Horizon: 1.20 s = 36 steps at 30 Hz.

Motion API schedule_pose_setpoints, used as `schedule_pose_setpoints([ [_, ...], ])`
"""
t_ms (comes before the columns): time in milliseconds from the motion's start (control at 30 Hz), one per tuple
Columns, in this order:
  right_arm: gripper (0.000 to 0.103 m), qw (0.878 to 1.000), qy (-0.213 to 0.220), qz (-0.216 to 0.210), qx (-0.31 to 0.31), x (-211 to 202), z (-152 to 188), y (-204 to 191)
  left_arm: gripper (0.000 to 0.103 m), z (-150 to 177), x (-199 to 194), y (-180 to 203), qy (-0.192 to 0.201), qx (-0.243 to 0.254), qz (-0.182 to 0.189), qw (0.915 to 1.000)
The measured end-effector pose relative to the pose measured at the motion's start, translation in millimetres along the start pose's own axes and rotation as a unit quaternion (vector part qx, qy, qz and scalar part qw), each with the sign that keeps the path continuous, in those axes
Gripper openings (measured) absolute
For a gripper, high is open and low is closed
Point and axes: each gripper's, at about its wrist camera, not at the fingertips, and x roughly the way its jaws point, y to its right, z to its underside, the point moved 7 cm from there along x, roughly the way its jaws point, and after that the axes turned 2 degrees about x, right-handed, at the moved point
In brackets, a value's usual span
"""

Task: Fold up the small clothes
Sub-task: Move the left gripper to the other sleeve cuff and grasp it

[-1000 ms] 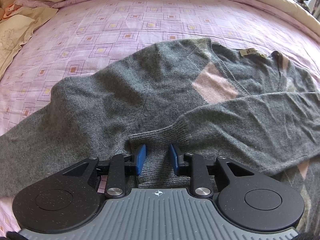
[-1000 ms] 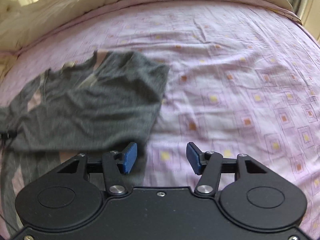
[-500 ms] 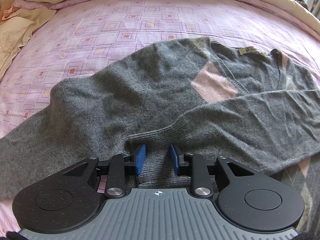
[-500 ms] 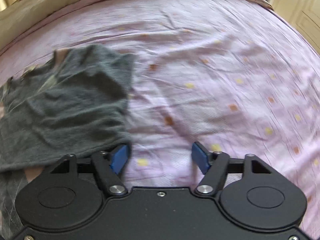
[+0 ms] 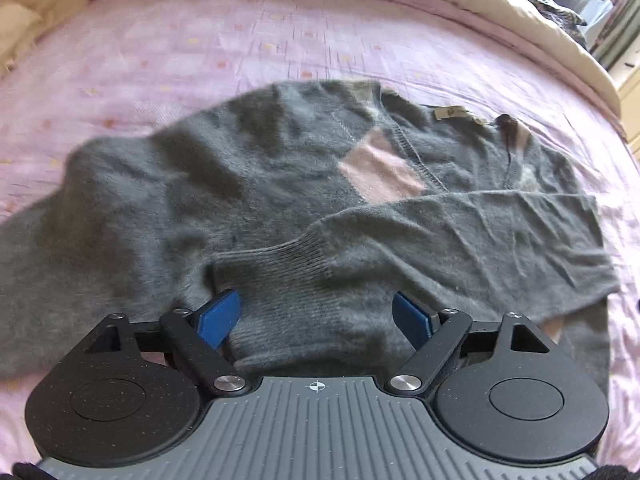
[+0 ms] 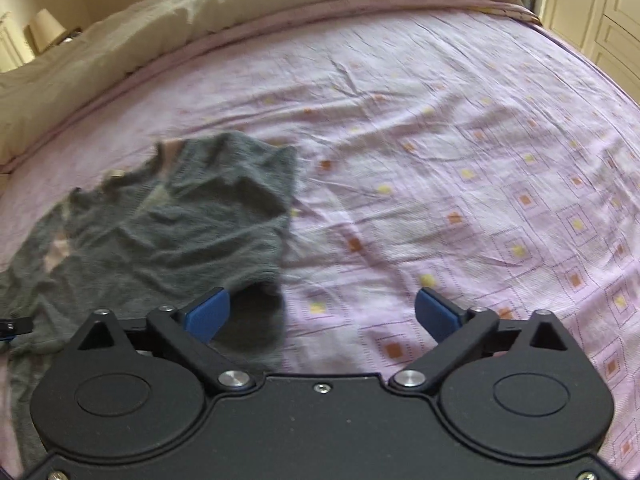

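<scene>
Bed (image 5: 280, 48): I see a pink sheet with small square prints filling both views; it is creased in the right wrist view (image 6: 460, 160). A cream duvet (image 6: 200, 12) is bunched along the far edge, from about 10 to 1 o'clock.

Sweater (image 5: 200, 184): I see a grey knit lying flat on the sheet, spread from 9 to 3 o'clock across the left wrist view. It has a pink diamond patch (image 5: 380, 172) near the V-neck and a small label (image 5: 452, 113) at the collar, toward 1 o'clock. In the right wrist view the same garment (image 6: 180, 232) sits at 9 o'clock, its near edge reaching the frame's lower left.

Sleeve (image 5: 460, 240): I see it folded across the body of the sweater, running from 3 o'clock in toward the centre. Its ribbed cuff (image 5: 288, 292) ends right in front of my left tool.

Left tool (image 5: 316, 318): I have its blue pads spread wide, one on either side of the cuff. The knit lies between them, with no pinch on it that I can see.

Right tool (image 6: 322, 314): I have it spread wide too. Its left pad (image 6: 206, 314) sits over the sweater's edge at 7 o'clock, its right pad over bare sheet at 5 o'clock. Nothing is held.

Lamp (image 6: 46, 32): I make out a cream shade at 10 o'clock in the right wrist view, beyond the bed.
</scene>
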Motion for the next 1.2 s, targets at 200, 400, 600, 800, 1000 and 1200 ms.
schedule_pose_setpoints([
  [200,0.103,0.998,-0.008,-0.051,-0.044,-17.1,13.0,-44.8,0.083,30.2,-37.3,-13.9,0.025,-0.031,-0.018,0.999],
  [400,0.103,0.991,-0.03,-0.09,-0.094,-23.6,37.1,-92.8,0.084,66.0,-66.7,-74.0,0.033,-0.099,-0.06,0.9927],
  [600,0.103,0.982,-0.048,-0.121,-0.139,-29.4,59.6,-140.3,0.085,97.2,-90.1,-159.4,0.042,-0.184,-0.11,0.9759],
  [800,0.103,0.973,-0.062,-0.142,-0.168,-36.2,73.1,-177.9,0.085,109.9,-98.4,-232.5,0.054,-0.244,-0.141,0.9579],
  [1000,0.103,0.969,-0.074,-0.144,-0.184,-39.9,83.3,-204.6,0.085,113.5,-93.8,-291.5,0.055,-0.274,-0.156,0.9476],
  [1200,0.103,0.969,-0.084,-0.137,-0.187,-40.8,90.0,-222.8,0.09,113.2,-77.2,-322.0,0.046,-0.294,-0.138,0.9445],
])
